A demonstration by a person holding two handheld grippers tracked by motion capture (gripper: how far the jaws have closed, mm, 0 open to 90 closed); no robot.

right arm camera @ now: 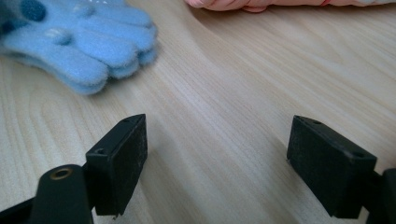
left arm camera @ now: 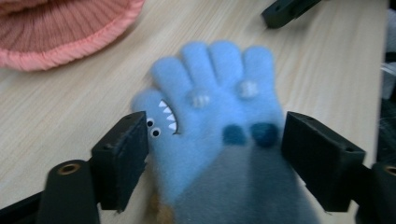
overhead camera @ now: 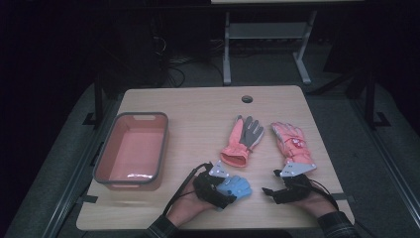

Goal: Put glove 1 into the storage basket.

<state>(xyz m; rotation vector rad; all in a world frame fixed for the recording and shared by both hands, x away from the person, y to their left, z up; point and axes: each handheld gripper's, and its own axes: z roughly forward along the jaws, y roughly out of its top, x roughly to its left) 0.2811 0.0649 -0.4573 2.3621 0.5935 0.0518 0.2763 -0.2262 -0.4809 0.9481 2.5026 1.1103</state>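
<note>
A small fluffy blue glove [overhead camera: 236,187] [left arm camera: 215,93] with a toothy monster face lies flat near the table's front edge. My left gripper [overhead camera: 226,192] [left arm camera: 215,154] is open, one jaw on each side of the glove's palm, pads level with its edges and not squeezing it. My right gripper [overhead camera: 269,191] [right arm camera: 217,158] rests low over bare wood just right of the blue glove [right arm camera: 79,42], open with nothing between its jaws. Its black tip [left arm camera: 285,10] shows beyond the glove's fingers in the left gripper view.
An orange glove with a grey palm [overhead camera: 242,139] [left arm camera: 60,32] lies behind the blue one, and an orange-pink glove [overhead camera: 292,144] [right arm camera: 280,3] lies to its right. A salmon bin with a grey rim [overhead camera: 141,115] stands at the left. A cable hole [overhead camera: 247,98] sits near the far edge.
</note>
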